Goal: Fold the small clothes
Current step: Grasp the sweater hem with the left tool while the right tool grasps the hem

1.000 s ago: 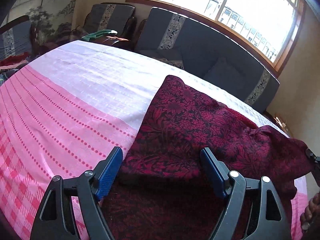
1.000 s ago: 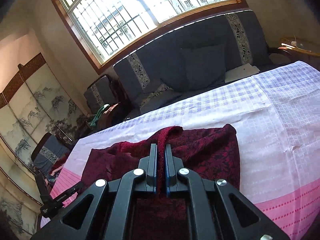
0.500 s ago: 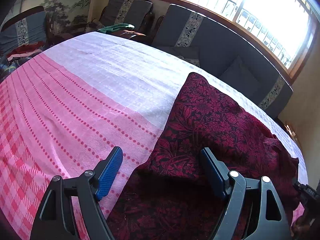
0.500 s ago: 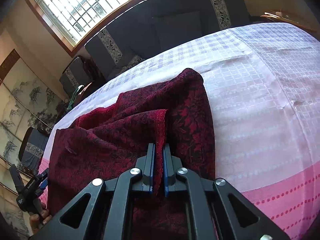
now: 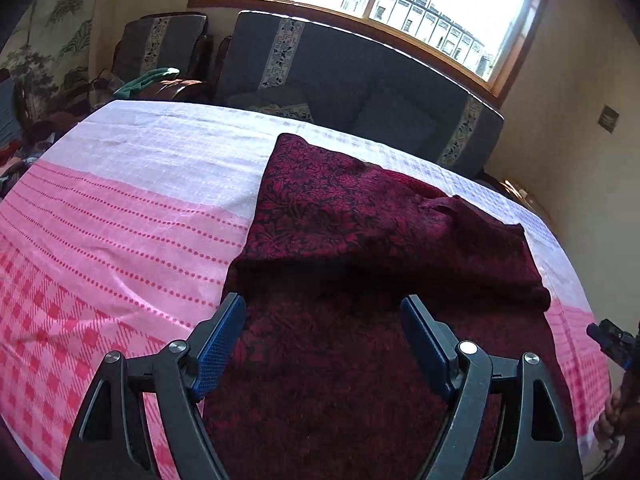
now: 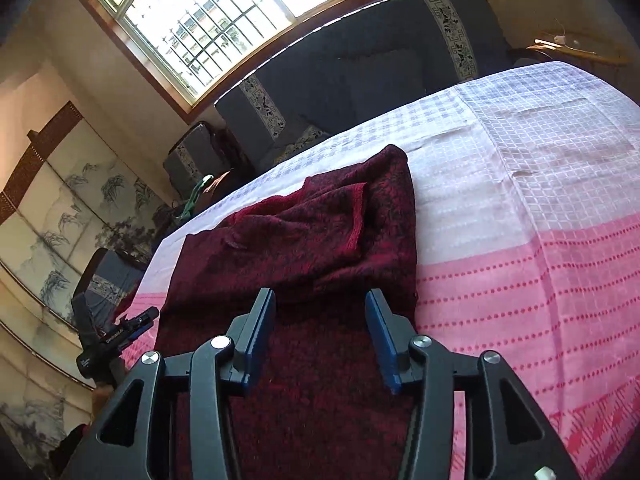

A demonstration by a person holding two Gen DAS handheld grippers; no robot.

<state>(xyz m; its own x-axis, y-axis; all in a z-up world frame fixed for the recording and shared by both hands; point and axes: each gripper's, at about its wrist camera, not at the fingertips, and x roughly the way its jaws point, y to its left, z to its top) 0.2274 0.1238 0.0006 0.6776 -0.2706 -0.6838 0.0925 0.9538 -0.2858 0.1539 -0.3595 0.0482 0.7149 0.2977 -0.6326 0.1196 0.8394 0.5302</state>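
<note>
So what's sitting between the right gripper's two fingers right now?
Only the dark red garment, lying flat beneath the open right gripper; nothing is pinched, as the right wrist view shows.

One garment (image 5: 360, 216), two grippers (image 5: 324, 332) (image 6: 320, 328), one tablecloth (image 5: 120, 208), one sofa (image 5: 360, 80).

We see from 2 wrist cameras, each looking forward past its own jaws, low and close over the bench (image 5: 120, 216). Both views share the dark red garment (image 5: 360, 216), sofa (image 5: 360, 92) and window (image 6: 224, 12).
</note>
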